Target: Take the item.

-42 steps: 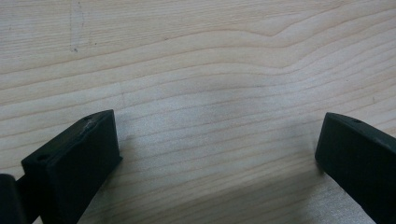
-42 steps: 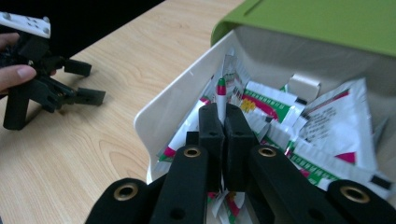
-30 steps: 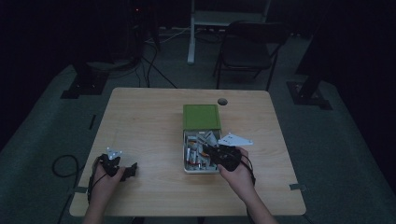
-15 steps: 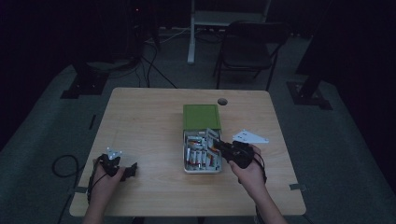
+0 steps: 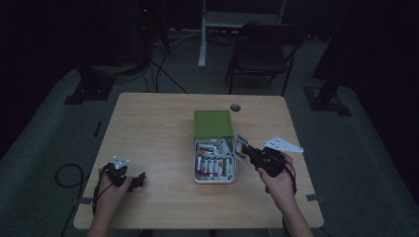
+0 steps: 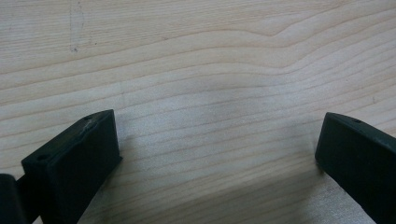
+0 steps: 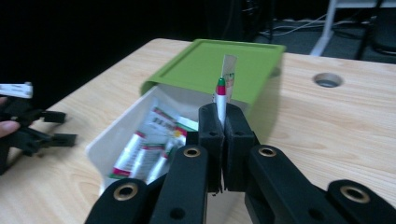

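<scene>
The sachet [image 7: 221,103] is a flat white packet with a red band and green top, seen edge-on; printing is probably illegible at this angle. It stands upright, clamped between the closed jaws of the right gripper [image 7: 220,122], projecting toward 12 o'clock. The white box [image 7: 122,140] with its green lid [image 7: 219,65] lies at 10 o'clock. The left gripper [image 6: 215,144] rests wide apart on the table [image 6: 196,56].

Wooden table [image 5: 158,128], white box [image 5: 214,178] of packets, green lid [image 5: 213,123]
</scene>
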Action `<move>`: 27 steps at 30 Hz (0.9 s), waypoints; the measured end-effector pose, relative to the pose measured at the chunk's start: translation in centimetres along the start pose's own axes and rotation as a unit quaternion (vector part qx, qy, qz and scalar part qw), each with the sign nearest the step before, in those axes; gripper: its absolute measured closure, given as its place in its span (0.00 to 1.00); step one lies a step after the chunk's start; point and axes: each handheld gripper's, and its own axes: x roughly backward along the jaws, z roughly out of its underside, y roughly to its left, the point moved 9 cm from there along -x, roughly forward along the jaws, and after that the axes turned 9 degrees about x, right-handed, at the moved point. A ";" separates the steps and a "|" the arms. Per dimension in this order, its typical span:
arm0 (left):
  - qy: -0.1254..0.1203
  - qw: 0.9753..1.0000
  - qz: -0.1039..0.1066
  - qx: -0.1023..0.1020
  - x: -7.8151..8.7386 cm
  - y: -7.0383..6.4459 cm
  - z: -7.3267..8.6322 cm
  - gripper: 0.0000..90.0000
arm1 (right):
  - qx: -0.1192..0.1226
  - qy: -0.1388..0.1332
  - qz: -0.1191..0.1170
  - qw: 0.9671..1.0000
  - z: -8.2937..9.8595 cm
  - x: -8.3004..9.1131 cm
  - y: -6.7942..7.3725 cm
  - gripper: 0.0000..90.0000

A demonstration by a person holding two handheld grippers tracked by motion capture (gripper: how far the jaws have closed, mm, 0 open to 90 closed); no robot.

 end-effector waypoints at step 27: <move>0.000 1.000 0.000 -0.001 0.0 0.0 0.0 0.00 | -0.027 0.034 0.094 0.995 6.3 1.5 -7.5 0.98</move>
